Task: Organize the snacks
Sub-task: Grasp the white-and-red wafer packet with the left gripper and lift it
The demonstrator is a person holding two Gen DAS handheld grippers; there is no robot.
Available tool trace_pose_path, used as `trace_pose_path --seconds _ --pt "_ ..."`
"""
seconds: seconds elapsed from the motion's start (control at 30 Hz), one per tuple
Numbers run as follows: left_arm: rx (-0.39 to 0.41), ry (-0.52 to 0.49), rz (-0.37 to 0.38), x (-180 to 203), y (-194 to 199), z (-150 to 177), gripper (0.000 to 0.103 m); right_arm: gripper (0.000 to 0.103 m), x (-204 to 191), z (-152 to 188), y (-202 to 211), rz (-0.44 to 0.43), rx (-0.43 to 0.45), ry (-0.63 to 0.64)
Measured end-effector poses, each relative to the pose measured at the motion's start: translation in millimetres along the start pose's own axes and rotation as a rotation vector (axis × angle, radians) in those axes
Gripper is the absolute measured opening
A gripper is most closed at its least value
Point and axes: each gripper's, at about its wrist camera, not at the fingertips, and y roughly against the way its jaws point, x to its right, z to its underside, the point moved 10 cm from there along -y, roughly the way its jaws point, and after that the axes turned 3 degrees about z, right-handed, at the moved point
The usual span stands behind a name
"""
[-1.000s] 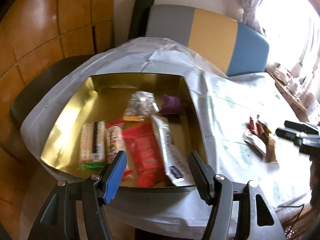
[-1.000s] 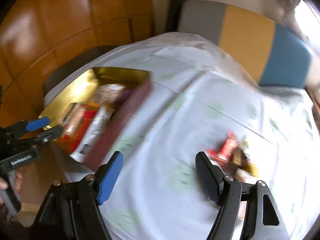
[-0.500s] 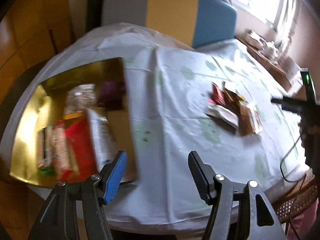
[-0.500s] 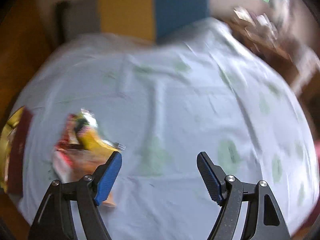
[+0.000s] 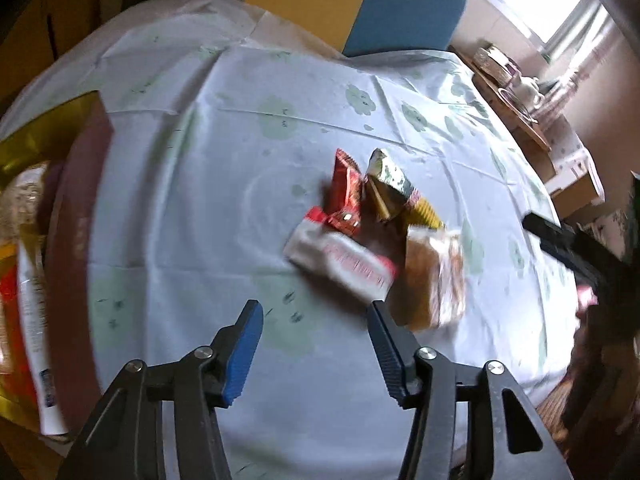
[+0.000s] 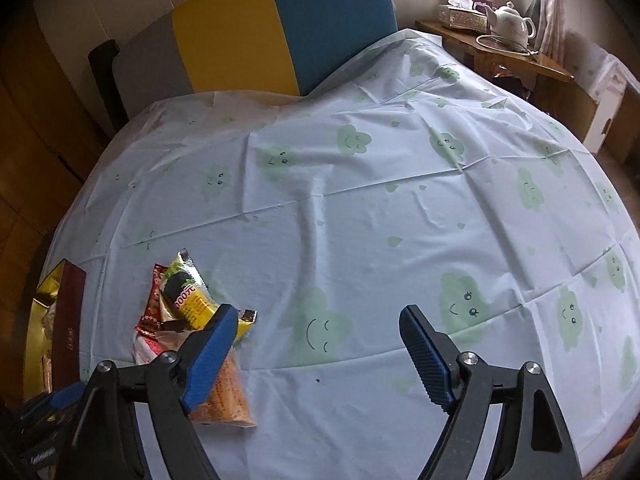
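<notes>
A small pile of snack packets [image 5: 376, 224] lies on the white tablecloth: a red-and-white pack [image 5: 340, 258], a red sachet [image 5: 345, 184], a yellow-green pack [image 5: 390, 176] and an orange-brown bag [image 5: 434, 276]. My left gripper [image 5: 316, 348] is open and empty, just short of the pile. The gold box [image 5: 24, 148] with a maroon rim holds several snacks at the far left. In the right wrist view the pile [image 6: 188, 308] lies left of my open, empty right gripper [image 6: 316, 354]; its left finger covers part of the orange bag [image 6: 226, 396].
A grey, yellow and blue chair back [image 6: 256, 32] stands behind the table. A wooden side table with a teapot [image 6: 514, 22] and cardboard boxes [image 5: 576, 184] is at the right. My right gripper shows as a dark shape [image 5: 576, 252] at the left view's right edge.
Both grippers have swung right, away from the gold box. The left one now faces the snack pile; the right one faces bare cloth with the pile at its left. Both stayed open.
</notes>
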Motion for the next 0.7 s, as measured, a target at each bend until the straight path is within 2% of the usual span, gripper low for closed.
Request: trace_pose_path --seconds 0.2,0.33,0.43,0.57,0.7 --pt "-0.047 0.184 -0.012 -2.5 -35.0 -17.8 0.055 0.085 -1.5 -4.0 5.6 -0.027 0.016 -0.010" --pt "-0.046 0.219 -0.047 0.2 -47.9 -27.0 0.055 0.087 -3.2 -5.1 7.5 -0.046 0.018 -0.021" --pt "-0.049 0.181 -0.112 5.2 -59.5 -29.9 0.055 0.087 -7.3 -5.5 8.4 -0.058 0.018 -0.012" --pt "-0.043 0.128 -0.161 12.7 -65.8 -36.5 0.058 0.087 -12.2 -5.8 10.2 -0.073 0.019 -0.001" --pt "-0.050 -0.021 -0.249 20.1 -75.3 -41.1 0.060 0.087 -12.3 -5.9 10.1 -0.077 0.018 0.000"
